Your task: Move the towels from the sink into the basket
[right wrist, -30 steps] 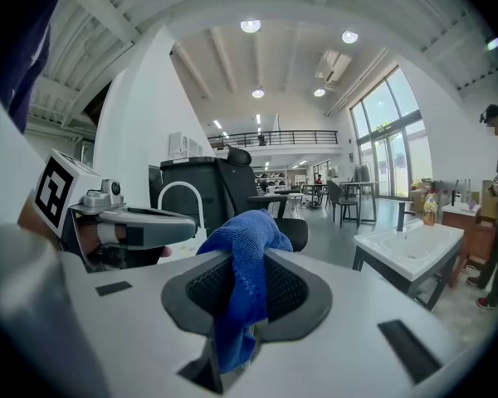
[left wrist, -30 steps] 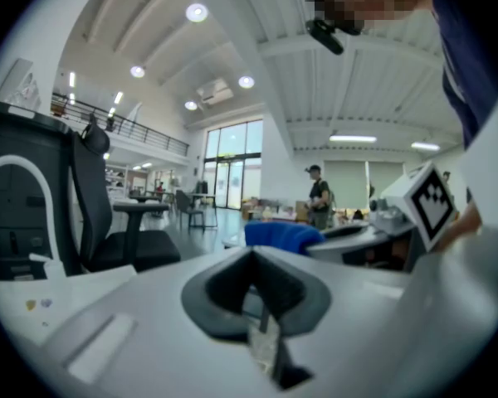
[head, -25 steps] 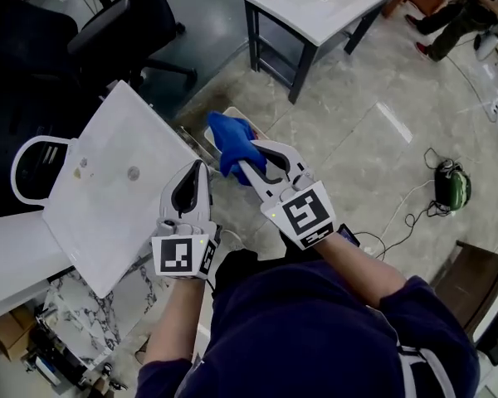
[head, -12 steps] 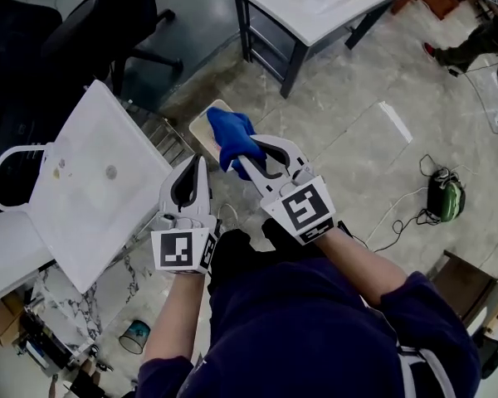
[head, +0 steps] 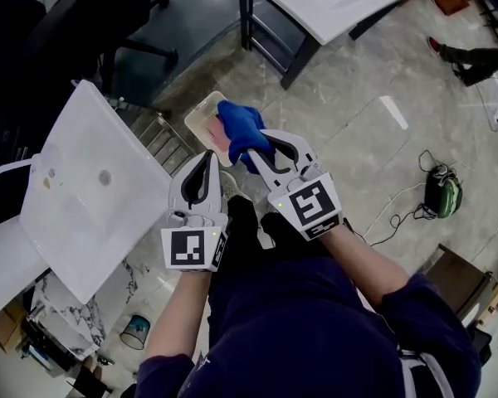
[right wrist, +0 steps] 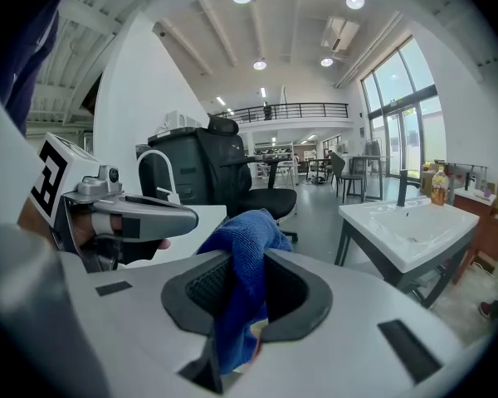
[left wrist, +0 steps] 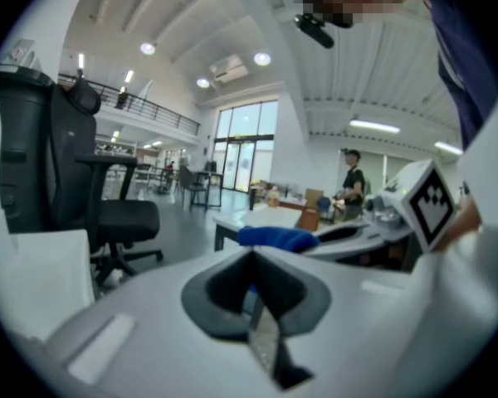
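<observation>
Seen from above, both bare forearms, left [head: 178,313] and right [head: 365,259], reach forward from the person's torso [head: 299,330], side by side. The left gripper [head: 205,156] points straight away from the torso, its marker cube [head: 191,249] nearest the body. Its fingers [left wrist: 216,293] are pressed together with nothing between them. Just to its right, the right gripper [head: 256,154] angles slightly leftward. Its fingers [right wrist: 199,293] are clamped on a blue towel [head: 241,127] that bunches up beyond their tips.

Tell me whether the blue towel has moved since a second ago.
Yes. The blue towel, in the right tongs, has shifted right, away from the white sink, over the basket's right side.
</observation>
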A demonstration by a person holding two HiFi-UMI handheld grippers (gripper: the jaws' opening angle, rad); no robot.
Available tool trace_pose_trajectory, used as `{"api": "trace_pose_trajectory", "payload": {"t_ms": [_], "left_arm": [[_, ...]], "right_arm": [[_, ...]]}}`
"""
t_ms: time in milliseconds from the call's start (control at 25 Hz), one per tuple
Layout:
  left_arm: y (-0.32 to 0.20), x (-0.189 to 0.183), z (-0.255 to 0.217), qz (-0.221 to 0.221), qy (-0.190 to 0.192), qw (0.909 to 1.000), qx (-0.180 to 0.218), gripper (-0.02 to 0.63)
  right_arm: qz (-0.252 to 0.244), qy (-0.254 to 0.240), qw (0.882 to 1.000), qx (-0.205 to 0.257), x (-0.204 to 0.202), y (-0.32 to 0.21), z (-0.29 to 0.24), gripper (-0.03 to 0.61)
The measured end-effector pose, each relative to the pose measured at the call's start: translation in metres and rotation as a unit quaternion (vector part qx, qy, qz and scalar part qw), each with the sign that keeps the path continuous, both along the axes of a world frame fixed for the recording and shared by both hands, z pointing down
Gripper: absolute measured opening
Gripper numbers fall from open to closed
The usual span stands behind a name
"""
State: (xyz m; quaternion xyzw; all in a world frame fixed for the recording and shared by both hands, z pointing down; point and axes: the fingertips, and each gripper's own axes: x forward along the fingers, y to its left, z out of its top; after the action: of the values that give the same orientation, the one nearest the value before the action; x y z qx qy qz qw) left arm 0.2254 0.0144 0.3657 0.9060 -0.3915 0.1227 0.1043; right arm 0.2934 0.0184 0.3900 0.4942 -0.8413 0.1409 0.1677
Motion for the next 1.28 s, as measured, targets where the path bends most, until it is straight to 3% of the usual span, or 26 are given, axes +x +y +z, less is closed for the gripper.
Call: {"api": "trace_pose_trajectory", "payload": {"t_ms": [360,800,1280], "left_arm": [[-0.024,0.003,0.051,0.026,-0.003,0.9993,-0.025,0.002],[-0.023,0.011,0.138,-0.017,0.017,0.9989,-0.04,0.002],[-0.036,-0.001,0.266,-0.045,0.005,0.9977,-0.051,0.002]], "right_arm": [[0.018,0.008,0.999,-0.031,-0.007,-0.037,0.057,0.077],[-0.011,0.007,0.999,-0.034,-0.013,-0.043,0.149,0.077],[-0.033,0.012,0.999,-0.04,-0.017,-0.059,0.279,0.077]]}}
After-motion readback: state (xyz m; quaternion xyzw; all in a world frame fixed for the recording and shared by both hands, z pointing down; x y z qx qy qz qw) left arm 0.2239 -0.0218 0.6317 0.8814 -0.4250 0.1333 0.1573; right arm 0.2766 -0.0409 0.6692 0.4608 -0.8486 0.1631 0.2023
